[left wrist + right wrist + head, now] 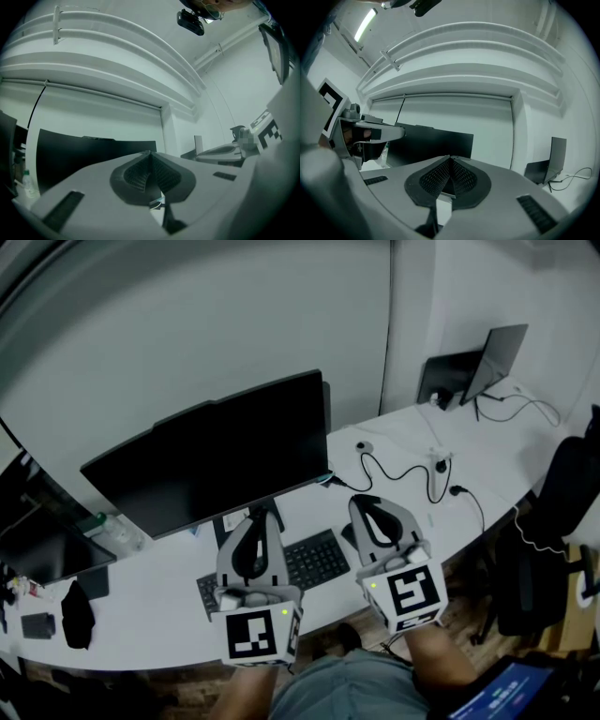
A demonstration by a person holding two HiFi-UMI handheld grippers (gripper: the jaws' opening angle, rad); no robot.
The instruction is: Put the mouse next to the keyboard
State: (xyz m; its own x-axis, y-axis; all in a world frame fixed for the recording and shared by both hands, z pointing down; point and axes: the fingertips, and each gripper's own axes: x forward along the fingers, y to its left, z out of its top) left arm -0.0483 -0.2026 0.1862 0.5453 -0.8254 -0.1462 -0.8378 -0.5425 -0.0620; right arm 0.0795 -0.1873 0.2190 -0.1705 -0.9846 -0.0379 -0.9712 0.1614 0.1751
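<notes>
Left gripper (262, 519) and right gripper (368, 504) hang pinched shut and empty over the keyboard (314, 559); the probable mouse (362, 446) lies well apart at its 1 o'clock, so open the right tongs wide first and mind the cord (403, 470).

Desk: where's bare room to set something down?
Bare: the desk top between the keyboard and the dark bundle at left; also the stretch between the looped cable and the laptop. Crowded: below the monitor, where the left gripper and right gripper, both shut, hang at the keyboard.
</notes>
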